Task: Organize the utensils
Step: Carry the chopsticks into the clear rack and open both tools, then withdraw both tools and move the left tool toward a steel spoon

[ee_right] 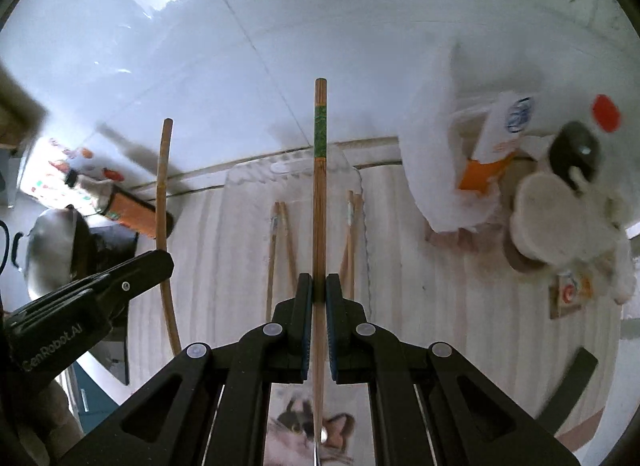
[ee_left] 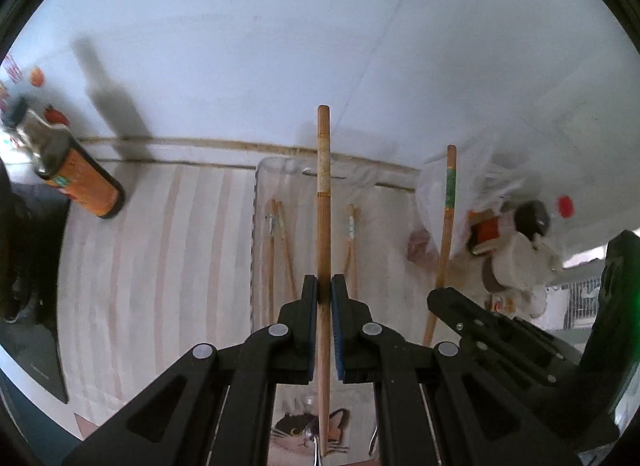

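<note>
My left gripper (ee_left: 324, 290) is shut on a plain wooden chopstick (ee_left: 323, 201), which stands up between the pads above a clear tray (ee_left: 256, 225). My right gripper (ee_right: 319, 286) is shut on a chopstick with a green band (ee_right: 319, 185), also over the clear tray (ee_right: 240, 181). Two chopstick pairs lie in the tray, one on the left (ee_right: 280, 234) and one on the right (ee_right: 352, 234). In the left wrist view the right gripper (ee_left: 438, 294) shows at the right with the green-banded chopstick (ee_left: 448, 217). In the right wrist view the left gripper (ee_right: 166, 260) shows at the left with the plain chopstick (ee_right: 162, 193).
A striped cloth (ee_left: 160, 266) covers the table against a white tiled wall. An orange bottle (ee_left: 88, 181) stands at the left, with a metal pot (ee_right: 52, 242) beyond the table edge. A white bag, packets and containers (ee_right: 552, 225) crowd the right side. A cat picture (ee_left: 304, 430) lies near the front.
</note>
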Available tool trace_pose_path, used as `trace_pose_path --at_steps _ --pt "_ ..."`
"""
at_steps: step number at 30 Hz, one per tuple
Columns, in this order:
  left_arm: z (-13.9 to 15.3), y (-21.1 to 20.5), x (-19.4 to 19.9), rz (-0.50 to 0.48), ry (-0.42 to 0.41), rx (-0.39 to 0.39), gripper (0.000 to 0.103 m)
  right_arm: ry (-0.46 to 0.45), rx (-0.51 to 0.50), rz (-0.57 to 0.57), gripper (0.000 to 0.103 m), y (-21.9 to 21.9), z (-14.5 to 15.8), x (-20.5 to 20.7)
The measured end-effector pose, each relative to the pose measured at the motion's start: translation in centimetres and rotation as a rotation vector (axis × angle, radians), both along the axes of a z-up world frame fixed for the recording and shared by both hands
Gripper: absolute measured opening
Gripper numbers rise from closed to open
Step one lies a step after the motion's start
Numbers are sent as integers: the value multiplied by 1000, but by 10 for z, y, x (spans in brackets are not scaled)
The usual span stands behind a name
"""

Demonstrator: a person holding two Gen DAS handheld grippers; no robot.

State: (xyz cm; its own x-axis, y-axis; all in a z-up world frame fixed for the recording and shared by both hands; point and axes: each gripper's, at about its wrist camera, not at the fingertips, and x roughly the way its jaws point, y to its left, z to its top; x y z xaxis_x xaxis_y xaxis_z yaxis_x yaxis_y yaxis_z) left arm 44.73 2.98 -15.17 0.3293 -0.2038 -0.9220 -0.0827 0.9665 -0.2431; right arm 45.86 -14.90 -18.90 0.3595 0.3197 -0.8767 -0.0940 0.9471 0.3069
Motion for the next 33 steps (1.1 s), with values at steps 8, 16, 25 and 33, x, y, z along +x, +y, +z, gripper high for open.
trace_pose_path --at_steps 8,16,25,33 --pt "-66 3 29 15 160 -17 4 103 -32 31 7 19 -57 38" --pt "-73 14 26 64 180 -2 7 165 -69 41 12 25 -82 46" --pt "-32 22 -12 106 -21 264 79 54 -138 3 48 11 -51 21" --pt "-15 21 -57 115 -147 396 103 -116 -221 -51 91 0 -22 -23"
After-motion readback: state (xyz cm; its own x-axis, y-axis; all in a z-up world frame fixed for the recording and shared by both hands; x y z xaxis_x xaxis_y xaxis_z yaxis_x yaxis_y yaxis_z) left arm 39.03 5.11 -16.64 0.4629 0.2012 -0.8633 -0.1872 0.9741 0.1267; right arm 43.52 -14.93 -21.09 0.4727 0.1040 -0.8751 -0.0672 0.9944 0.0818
